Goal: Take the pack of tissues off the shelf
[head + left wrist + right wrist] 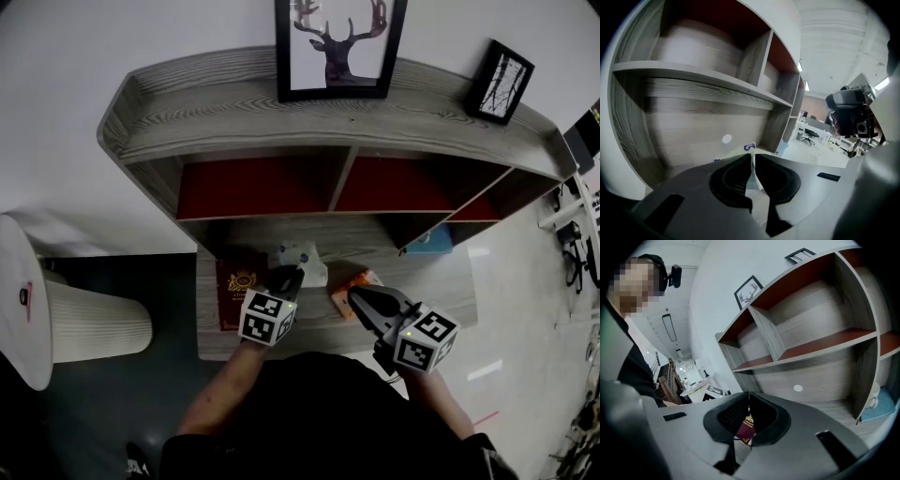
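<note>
Head view: the pack of tissues (305, 257) sits midway along the shelf's (281, 122) lowest board, between a red booklet (239, 286) and an orange packet (361, 280).

Left gripper view: the left tongs (752, 161) are nearly closed, pinching the pack's wrapper edge (748, 148).

Right gripper view: the right tongs (749, 405) are closed and empty, with the booklet (746, 427) beyond them.

Head view: dim overall, dark vignette at corners. Fisheye bows the shelf (319, 112) into an arc, and its compartments sit in deep shadow. White wall (141, 37) reads grey. Glare patches on floor (483, 370), right side.

Left gripper view: motion blur smears the shelf, ceiling lights (806, 86) blown out, black corners. Left tool (752, 157) & pack of tissues (749, 147) too close to lens, soft.

Right gripper view: sharper, lit by ceiling lamp (669, 326); edges bent, corners black.
</note>
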Demonstrator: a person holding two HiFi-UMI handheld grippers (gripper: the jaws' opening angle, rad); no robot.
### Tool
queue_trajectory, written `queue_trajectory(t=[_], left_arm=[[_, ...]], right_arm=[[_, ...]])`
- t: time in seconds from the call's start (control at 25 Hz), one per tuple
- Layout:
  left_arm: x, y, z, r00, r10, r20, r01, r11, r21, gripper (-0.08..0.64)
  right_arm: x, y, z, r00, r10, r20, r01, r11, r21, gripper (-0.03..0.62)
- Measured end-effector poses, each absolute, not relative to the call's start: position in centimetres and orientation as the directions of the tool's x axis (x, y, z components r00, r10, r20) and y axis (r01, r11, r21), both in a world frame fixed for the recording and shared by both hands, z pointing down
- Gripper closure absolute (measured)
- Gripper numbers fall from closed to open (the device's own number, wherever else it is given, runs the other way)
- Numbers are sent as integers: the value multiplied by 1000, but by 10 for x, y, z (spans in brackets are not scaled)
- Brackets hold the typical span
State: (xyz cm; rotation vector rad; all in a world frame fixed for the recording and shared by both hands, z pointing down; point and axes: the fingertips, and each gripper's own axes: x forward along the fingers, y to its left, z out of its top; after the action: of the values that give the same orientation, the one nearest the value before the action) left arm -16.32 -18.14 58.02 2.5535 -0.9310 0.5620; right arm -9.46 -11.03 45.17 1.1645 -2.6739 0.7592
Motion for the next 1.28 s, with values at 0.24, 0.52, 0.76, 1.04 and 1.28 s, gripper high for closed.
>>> queue_trajectory(t=[0.24,0.52,0.76,1.04,1.28], left_arm=[[-176,-180,573,675,-570,468,-709,-676,200,446],[-192,-182,549,663,-617,424,-728,-664,173,423],[-194,-180,515,686,-633,359,-715,-677,175,423],[-194,-172,453,714,-653,252,-693,-710,124,428],[-198,-160,401,723,-667,180,-688,-719,97,476]], right_arm=[[-99,-112,452,-705,-642,302,-705,586,-400,575],[-105,-116,450,-716,-637,288,-694,601,-397,575],[-109,-121,443,-723,-637,266,-686,618,-383,575],[-105,-126,425,-724,-660,200,-683,648,-337,575],[-102,-129,400,-720,-681,133,-687,675,-269,577]])
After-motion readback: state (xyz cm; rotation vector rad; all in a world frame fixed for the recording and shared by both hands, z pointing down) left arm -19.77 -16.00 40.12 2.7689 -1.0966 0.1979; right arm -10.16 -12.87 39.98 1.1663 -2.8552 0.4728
